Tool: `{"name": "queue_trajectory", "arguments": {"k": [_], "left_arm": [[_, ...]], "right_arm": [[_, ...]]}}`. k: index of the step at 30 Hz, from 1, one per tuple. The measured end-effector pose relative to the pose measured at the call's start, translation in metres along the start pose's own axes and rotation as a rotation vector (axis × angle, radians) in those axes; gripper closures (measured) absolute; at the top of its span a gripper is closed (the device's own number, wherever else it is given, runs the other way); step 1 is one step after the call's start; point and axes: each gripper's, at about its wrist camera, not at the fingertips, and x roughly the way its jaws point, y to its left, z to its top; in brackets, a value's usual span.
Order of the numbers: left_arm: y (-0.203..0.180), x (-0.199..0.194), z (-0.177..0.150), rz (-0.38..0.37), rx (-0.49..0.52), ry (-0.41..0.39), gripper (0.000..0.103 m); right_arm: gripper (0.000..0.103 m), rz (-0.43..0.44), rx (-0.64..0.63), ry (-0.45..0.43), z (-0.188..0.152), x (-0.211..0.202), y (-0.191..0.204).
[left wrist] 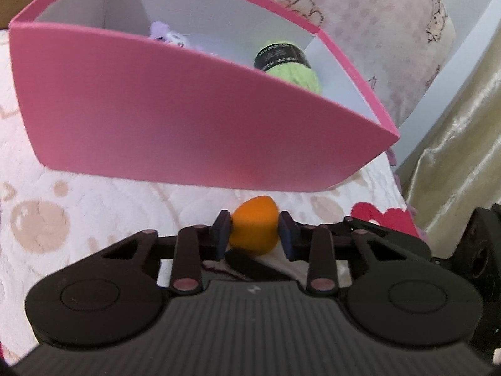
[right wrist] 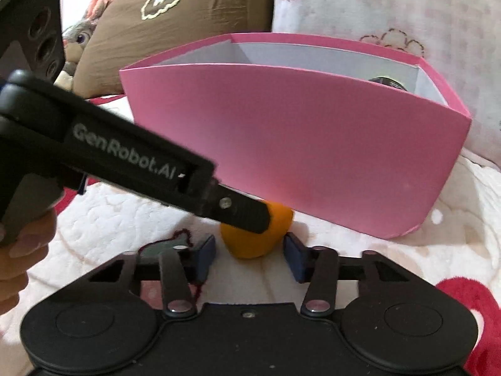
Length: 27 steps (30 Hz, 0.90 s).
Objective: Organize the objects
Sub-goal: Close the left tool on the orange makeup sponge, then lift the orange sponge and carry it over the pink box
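A pink box stands on the white bedspread, with a green yarn ball and a purple fuzzy thing inside. Just in front of its near wall sits an orange ball. The left claw is clamped on that ball. The right claw hangs spread apart just short of it, pads not touching.

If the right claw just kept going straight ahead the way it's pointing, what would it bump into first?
Most likely the orange ball, which sits just ahead of the open right claw, in line with the gap. The left claw already has it, so that claw's finger may be met too. The pink box stands behind.
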Motion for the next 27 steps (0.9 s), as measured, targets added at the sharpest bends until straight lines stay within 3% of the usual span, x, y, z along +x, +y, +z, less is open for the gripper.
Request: {"name": "queue_trajectory", "arguments": {"k": [6, 19, 23, 27], "left_arm": [[0.012, 0.002, -0.009, -0.032, -0.078, -0.017, 0.072], [-0.015, -0.028, -0.022, -0.009, 0.004, 0.029, 0.073], [-0.019, -0.040, -0.025, -0.012, -0.001, 0.067, 0.073], [-0.025, -0.059, -0.029, -0.029, 0.064, 0.103, 0.073]], "right_arm": [[0.058, -0.019, -0.031, -0.003, -0.002, -0.002, 0.005], [0.061, -0.053, -0.109, 0.034, 0.001, -0.040, 0.030], [0.061, -0.055, -0.139, 0.078, 0.007, -0.050, 0.038], [0.060, -0.042, -0.137, 0.115, 0.011, -0.067, 0.049]]}}
